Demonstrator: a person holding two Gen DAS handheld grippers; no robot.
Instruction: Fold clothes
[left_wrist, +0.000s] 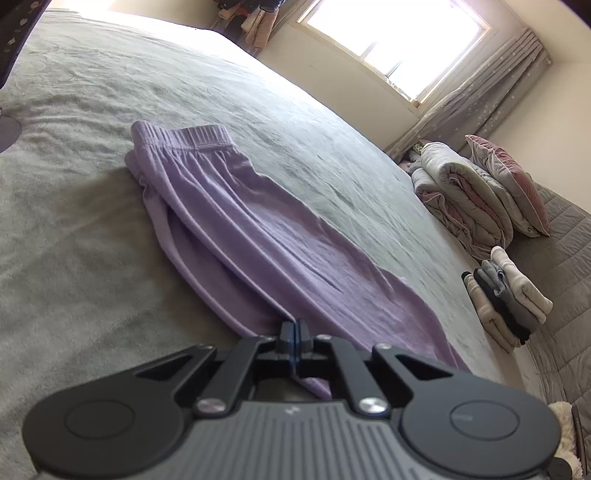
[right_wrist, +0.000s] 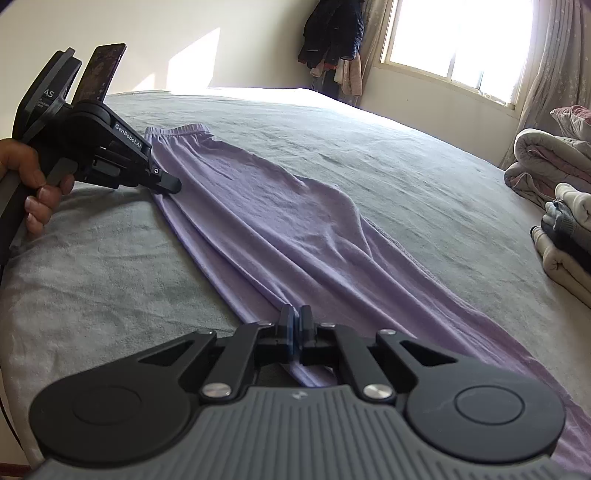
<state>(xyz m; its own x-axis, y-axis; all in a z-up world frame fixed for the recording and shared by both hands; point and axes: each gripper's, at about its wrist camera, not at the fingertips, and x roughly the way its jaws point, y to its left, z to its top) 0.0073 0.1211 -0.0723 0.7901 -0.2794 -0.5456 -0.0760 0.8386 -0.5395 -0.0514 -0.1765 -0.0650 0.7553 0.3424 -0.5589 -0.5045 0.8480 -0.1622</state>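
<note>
A pair of lilac trousers (left_wrist: 236, 221) lies lengthwise on the grey bed (left_wrist: 92, 240), legs stacked, elastic waistband at the far end. My left gripper (left_wrist: 294, 326) is shut on the near long edge of the trousers. In the right wrist view the same trousers (right_wrist: 280, 229) stretch from the waistband at upper left to the lower right. My right gripper (right_wrist: 295, 314) is shut on their near edge further down the leg. The left gripper (right_wrist: 168, 182) also shows there, held by a hand, pinching the edge close to the waistband.
A stack of folded clothes (left_wrist: 506, 295) and rolled quilts with a pink pillow (left_wrist: 480, 192) sit at the right side of the bed. A bright window (right_wrist: 458, 44) and hanging clothes (right_wrist: 332, 40) are beyond the far edge. Grey bedspread (right_wrist: 388, 155) spreads behind the trousers.
</note>
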